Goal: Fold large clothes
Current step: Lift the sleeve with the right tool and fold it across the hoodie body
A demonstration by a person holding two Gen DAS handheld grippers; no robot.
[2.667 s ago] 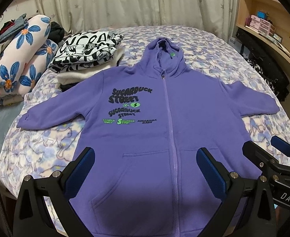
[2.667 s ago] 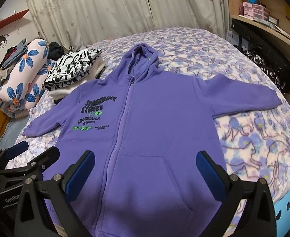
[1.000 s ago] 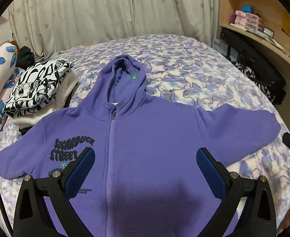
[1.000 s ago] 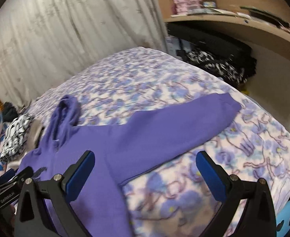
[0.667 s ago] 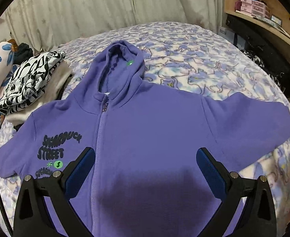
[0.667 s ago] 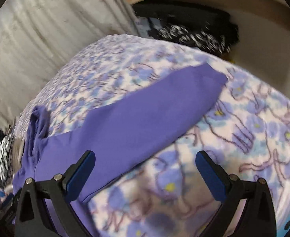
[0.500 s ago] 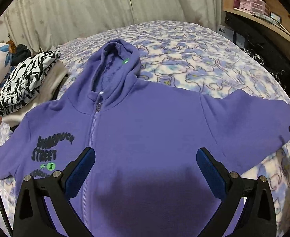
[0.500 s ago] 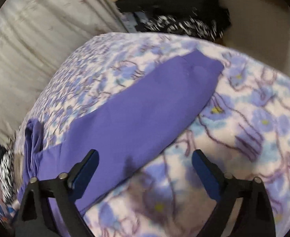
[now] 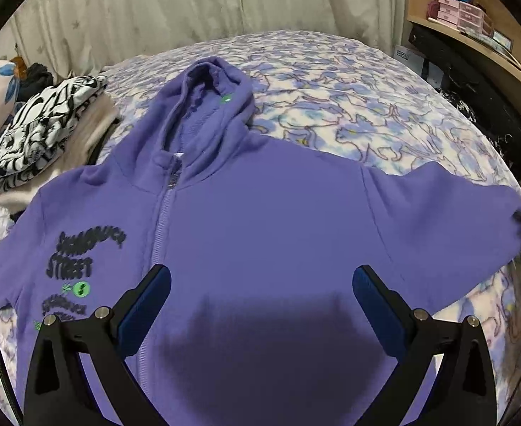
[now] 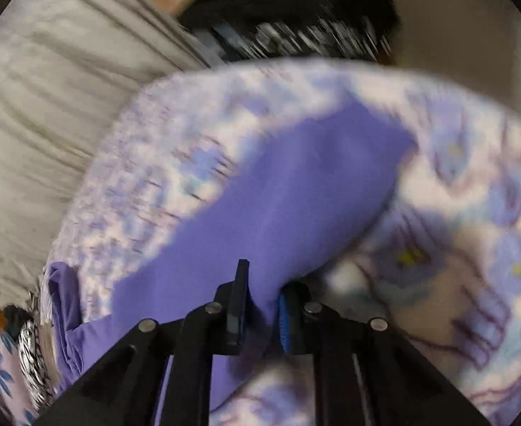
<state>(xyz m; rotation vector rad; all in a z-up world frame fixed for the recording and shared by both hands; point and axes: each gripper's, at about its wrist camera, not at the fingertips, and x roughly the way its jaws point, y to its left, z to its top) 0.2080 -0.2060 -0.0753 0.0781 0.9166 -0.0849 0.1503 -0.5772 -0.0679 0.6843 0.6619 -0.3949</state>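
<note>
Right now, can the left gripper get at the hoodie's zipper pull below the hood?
Probably yes. The left gripper hangs open above the hoodie, and nothing covers the zipper pull ahead of it.

The hoodie point(image 9: 278, 220) lies flat on the bed point(image 9: 349, 106), folded clothes point(image 9: 40, 127) at its left.

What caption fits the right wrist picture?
Right gripper closing on the purple hoodie's sleeve atop the patterned bedspread.
</note>
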